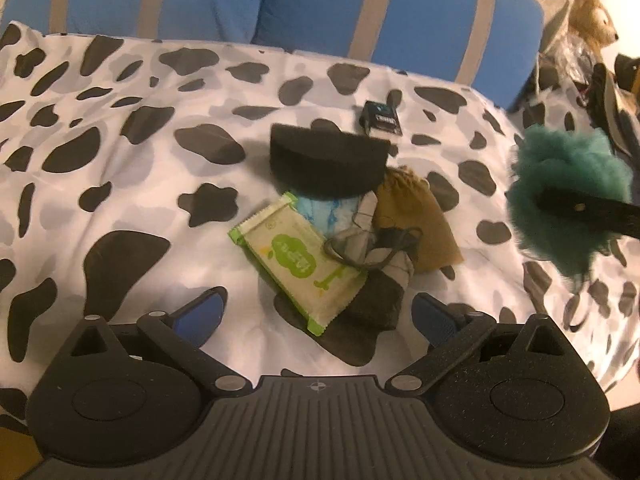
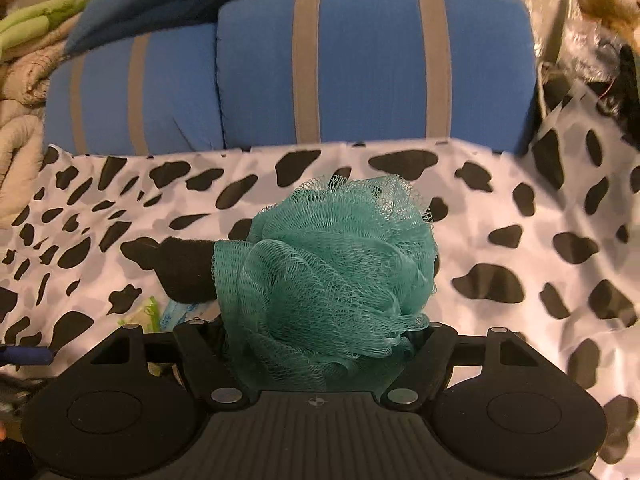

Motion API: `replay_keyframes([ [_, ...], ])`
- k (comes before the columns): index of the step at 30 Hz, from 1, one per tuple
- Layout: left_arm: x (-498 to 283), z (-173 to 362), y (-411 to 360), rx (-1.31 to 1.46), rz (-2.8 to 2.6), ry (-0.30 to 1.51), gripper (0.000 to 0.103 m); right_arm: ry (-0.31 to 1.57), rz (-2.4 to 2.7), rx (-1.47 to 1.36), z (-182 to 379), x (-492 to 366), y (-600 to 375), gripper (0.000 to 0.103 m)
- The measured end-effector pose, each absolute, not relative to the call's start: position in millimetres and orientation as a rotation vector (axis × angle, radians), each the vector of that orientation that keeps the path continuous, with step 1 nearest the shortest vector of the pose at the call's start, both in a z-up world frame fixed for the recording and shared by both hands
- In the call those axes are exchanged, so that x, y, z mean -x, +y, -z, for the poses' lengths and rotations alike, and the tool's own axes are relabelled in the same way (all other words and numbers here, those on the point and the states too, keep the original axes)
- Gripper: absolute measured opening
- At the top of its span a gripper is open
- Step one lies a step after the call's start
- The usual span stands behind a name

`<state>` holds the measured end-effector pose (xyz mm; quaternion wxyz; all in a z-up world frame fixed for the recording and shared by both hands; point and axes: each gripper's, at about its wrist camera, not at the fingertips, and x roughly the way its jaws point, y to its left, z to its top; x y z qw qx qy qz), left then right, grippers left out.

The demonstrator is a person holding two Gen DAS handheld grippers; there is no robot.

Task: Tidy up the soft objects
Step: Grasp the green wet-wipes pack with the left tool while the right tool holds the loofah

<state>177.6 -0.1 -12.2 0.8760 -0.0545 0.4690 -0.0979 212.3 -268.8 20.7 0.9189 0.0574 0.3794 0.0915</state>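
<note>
A teal mesh bath pouf (image 2: 328, 276) sits between the fingers of my right gripper (image 2: 320, 344), which is shut on it; the pouf hides the fingertips. In the left wrist view the pouf (image 1: 568, 204) hangs at the right, above the cow-print cover (image 1: 120, 160). My left gripper (image 1: 316, 312) is open and empty just above a small pile: a green-and-white wipes packet (image 1: 296, 264), a black half-round sponge (image 1: 328, 164), a brown cloth pouch (image 1: 416, 220), a grey drawstring bag (image 1: 372, 240) and a dark block (image 1: 376, 300).
A small black box (image 1: 382, 118) lies behind the sponge. Blue striped cushions (image 2: 360, 64) line the back. A brown plush toy (image 1: 592, 20) and dark clutter sit at the far right. Folded blankets (image 2: 20, 92) lie at the far left.
</note>
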Motion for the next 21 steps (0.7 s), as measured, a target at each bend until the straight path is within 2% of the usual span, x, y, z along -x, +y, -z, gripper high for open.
replay_keyframes([
  [11, -179, 25, -5, 0.168, 0.255, 0.993, 0.102, 0.761, -0.188, -0.161, -35, -171, -287, 0.075],
  [12, -181, 27, -4, 0.176, 0.249, 0.997, 0.098, 0.757, -0.191, -0.169, -37, -168, -288, 0.075],
  [13, -183, 29, -3, 0.183, 0.241, 0.999, 0.089, 0.754, -0.194, -0.176, -39, -165, -290, 0.076],
  [14, -186, 31, -3, 0.186, 0.232, 1.008, 0.087, 0.75, -0.198, -0.181, -40, -163, -291, 0.076],
  [21, -202, 45, 8, 0.233, 0.165, 1.027, 0.086, 0.746, -0.22, -0.199, -44, -154, -294, 0.076],
])
